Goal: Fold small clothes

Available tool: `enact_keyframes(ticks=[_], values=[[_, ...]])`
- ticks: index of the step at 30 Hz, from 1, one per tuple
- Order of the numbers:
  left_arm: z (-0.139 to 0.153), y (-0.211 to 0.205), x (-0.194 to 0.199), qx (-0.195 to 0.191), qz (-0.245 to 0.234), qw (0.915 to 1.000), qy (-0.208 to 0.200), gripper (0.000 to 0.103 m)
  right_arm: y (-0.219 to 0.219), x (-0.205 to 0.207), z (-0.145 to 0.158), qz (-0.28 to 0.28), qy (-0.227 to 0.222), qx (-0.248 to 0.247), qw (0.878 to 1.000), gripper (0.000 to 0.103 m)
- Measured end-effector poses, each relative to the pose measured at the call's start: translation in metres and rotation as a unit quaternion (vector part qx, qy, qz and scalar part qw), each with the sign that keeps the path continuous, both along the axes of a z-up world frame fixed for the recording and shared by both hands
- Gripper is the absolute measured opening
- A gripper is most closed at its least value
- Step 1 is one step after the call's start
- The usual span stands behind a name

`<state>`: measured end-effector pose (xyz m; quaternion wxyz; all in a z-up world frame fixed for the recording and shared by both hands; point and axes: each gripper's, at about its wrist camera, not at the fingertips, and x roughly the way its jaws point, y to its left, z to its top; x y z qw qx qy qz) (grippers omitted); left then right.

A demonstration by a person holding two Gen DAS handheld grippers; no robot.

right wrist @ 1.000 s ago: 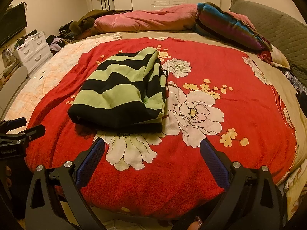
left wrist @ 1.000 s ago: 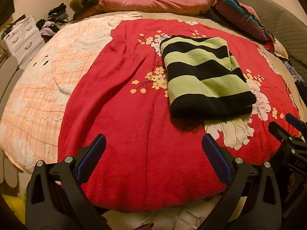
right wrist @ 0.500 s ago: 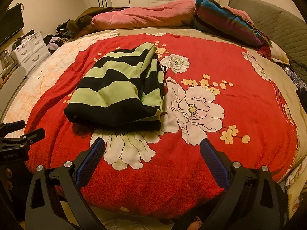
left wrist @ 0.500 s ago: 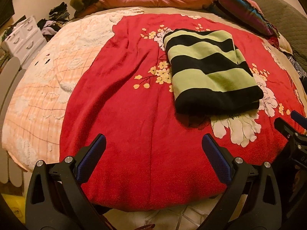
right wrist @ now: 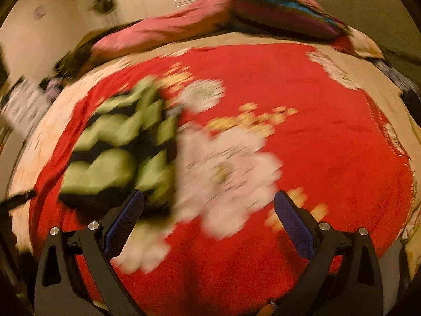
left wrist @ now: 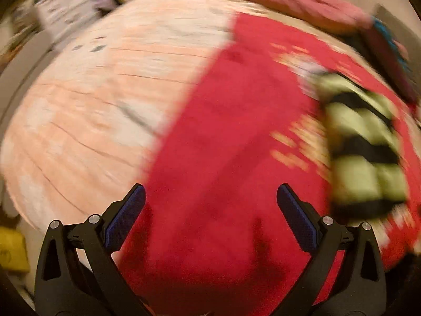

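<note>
Both the left gripper (left wrist: pixel 210 197) and the right gripper (right wrist: pixel 209 205) show matte black, triangular cut-out frames, silver round screw heads along the arms, and textured dark-blue pads (left wrist: pixel 125 218) lining each finger.

A bedroom in a home: a wide bed (right wrist: pixel 389 121) fills the room, spread with a red flowered blanket (right wrist: pixel 329 158) and a pale peach quilt (left wrist: pixel 92 105). Pink bedding (right wrist: pixel 163 34) and a striped pillow (right wrist: pixel 284 15) are heaped at the far end, beside a white drawer unit (left wrist: pixel 65 8) with clothes piled around, all blurred
</note>
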<state>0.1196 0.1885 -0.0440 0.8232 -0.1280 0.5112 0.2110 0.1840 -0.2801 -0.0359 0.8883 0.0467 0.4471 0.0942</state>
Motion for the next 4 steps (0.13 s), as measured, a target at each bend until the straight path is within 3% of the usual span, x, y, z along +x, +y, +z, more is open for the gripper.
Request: enact_keyframes(ticks=[4], values=[[-0.019, 0.091, 0.035, 0.061, 0.091, 0.9934, 0.035, 0.094, -0.084, 0.066, 0.0, -0.103, 0.009, 0.037, 0.994, 0.099]])
